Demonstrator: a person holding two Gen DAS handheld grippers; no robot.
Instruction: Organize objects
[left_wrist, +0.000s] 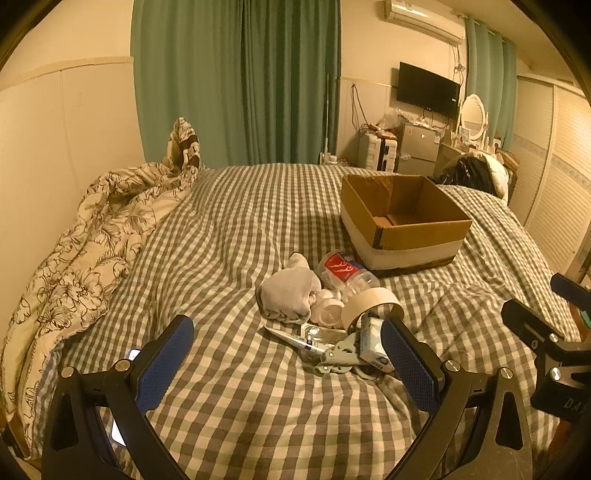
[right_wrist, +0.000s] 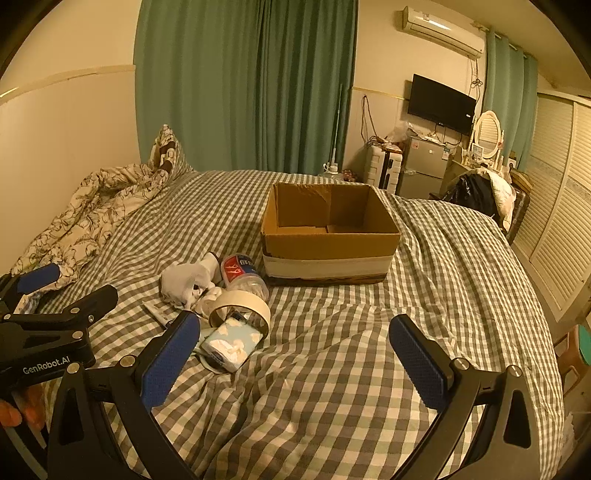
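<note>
Left gripper (left_wrist: 286, 363): black frame with blue-padded fingers spread wide, holding nothing, hovering above the grey-and-white checked bedspread (left_wrist: 229, 236) just short of the clutter.
Right gripper (right_wrist: 293, 354): same build, fingers likewise wide apart and bare, over open bedspread to the right of the pile.
Clutter pile: lies together on the bedspread, between the grippers and the box.
Tissue pack (right_wrist: 232, 345): pale blue soft packet, nearest item, partly behind the right gripper's left finger.
Tape roll (left_wrist: 371, 304): beige ring standing on edge, leaning over the tissue pack.
Cloth (left_wrist: 290, 291): crumpled grey-white fabric at the left of the pile.
Plastic jar (right_wrist: 243, 275): clear, red-labelled, lying on its side, close to the box's near left corner.
Cardboard box (right_wrist: 328, 240): brown, open-topped, a white band round its base, standing beyond the pile; only its bare floor shows inside.
</note>
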